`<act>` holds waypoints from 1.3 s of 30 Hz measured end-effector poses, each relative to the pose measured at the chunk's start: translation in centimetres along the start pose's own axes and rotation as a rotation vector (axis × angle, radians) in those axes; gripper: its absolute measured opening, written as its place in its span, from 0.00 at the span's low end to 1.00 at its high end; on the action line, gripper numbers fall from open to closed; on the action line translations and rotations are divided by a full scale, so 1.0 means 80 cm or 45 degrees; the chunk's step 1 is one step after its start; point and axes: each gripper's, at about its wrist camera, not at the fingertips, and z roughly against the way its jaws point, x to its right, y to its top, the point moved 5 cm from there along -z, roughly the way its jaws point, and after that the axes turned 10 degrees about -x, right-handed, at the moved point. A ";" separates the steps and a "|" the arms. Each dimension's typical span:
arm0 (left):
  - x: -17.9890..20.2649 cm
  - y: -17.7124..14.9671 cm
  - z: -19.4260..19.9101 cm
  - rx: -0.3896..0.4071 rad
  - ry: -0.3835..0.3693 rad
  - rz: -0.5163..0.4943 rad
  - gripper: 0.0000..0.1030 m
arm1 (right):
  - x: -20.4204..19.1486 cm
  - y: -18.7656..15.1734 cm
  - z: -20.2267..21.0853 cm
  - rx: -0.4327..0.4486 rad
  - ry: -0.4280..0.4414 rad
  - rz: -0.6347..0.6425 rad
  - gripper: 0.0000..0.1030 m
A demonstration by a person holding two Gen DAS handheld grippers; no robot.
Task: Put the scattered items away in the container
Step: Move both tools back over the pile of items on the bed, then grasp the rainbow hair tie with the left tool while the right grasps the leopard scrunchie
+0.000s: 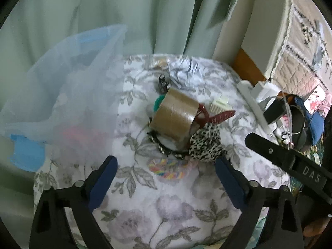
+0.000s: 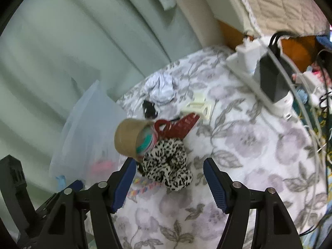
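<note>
A pile of small items lies on the floral cloth point(image 1: 166, 203): a roll of brown tape point(image 1: 173, 115) point(image 2: 126, 137), a leopard-print scrunchie point(image 1: 204, 143) point(image 2: 168, 166), a red hair clip point(image 1: 209, 116) point(image 2: 178, 126), a cream clip point(image 1: 219, 103) point(image 2: 199, 106), a black studded band point(image 1: 166, 149) and a rainbow hair tie point(image 1: 166, 168). The clear plastic container point(image 1: 68, 95) point(image 2: 89, 132) stands to the left. My left gripper point(image 1: 166, 170) is open, just short of the pile. My right gripper point(image 2: 169, 170) is open, its jaws either side of the scrunchie.
A white power strip point(image 1: 255, 103) point(image 2: 257, 76) with plugs and a black adapter point(image 2: 269, 78) lies at the right, with cables beyond. A crumpled white paper point(image 1: 186, 70) lies at the back. A green curtain point(image 1: 103, 10) hangs behind.
</note>
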 end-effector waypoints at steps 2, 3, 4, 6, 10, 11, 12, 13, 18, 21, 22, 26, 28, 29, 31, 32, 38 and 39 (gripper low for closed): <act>-0.004 -0.003 -0.010 -0.028 0.003 0.016 0.84 | -0.002 -0.004 -0.010 -0.027 0.005 0.012 0.69; -0.006 -0.004 -0.015 -0.044 0.006 0.023 0.82 | -0.004 -0.005 -0.014 -0.038 0.006 0.015 0.69; -0.007 -0.005 -0.019 -0.058 0.008 0.028 0.81 | -0.004 -0.007 -0.018 -0.047 0.006 0.015 0.69; -0.010 -0.007 -0.027 -0.085 -0.002 0.043 0.76 | -0.004 -0.010 -0.028 -0.073 0.008 0.016 0.69; -0.016 -0.009 -0.044 -0.141 -0.030 0.076 0.76 | -0.003 -0.015 -0.044 -0.113 0.011 0.010 0.69; -0.017 -0.009 -0.049 -0.155 -0.037 0.085 0.76 | -0.002 -0.015 -0.049 -0.121 0.011 0.002 0.69; -0.018 -0.009 -0.054 -0.171 -0.048 0.094 0.76 | 0.000 -0.016 -0.053 -0.127 0.012 -0.007 0.69; -0.019 -0.009 -0.059 -0.184 -0.057 0.105 0.76 | 0.002 -0.016 -0.057 -0.134 0.016 -0.016 0.69; -0.017 -0.004 -0.075 -0.199 -0.047 0.105 0.66 | 0.009 -0.012 -0.073 -0.160 0.014 -0.056 0.69; -0.016 -0.002 -0.084 -0.215 -0.051 0.101 0.49 | 0.011 -0.011 -0.082 -0.177 0.019 -0.070 0.69; -0.016 -0.002 -0.087 -0.222 -0.053 0.102 0.46 | 0.011 -0.012 -0.085 -0.181 0.023 -0.074 0.69; -0.020 -0.003 -0.092 -0.221 -0.045 0.108 0.25 | 0.010 -0.012 -0.091 -0.190 0.038 -0.078 0.69; -0.022 -0.004 -0.093 -0.219 -0.035 0.114 0.21 | 0.011 -0.014 -0.094 -0.201 0.043 -0.091 0.68; -0.023 -0.004 -0.093 -0.218 -0.033 0.116 0.18 | 0.011 -0.014 -0.096 -0.207 0.052 -0.099 0.64; -0.025 -0.005 -0.094 -0.217 -0.031 0.120 0.16 | 0.012 -0.016 -0.097 -0.210 0.061 -0.109 0.55; -0.025 -0.006 -0.093 -0.215 -0.032 0.120 0.14 | 0.012 -0.017 -0.097 -0.210 0.062 -0.113 0.48; -0.021 -0.007 -0.082 -0.182 -0.032 0.091 0.12 | 0.009 -0.020 -0.089 -0.185 0.074 -0.107 0.31; -0.021 -0.007 -0.080 -0.176 -0.032 0.089 0.11 | 0.007 -0.021 -0.087 -0.179 0.079 -0.103 0.30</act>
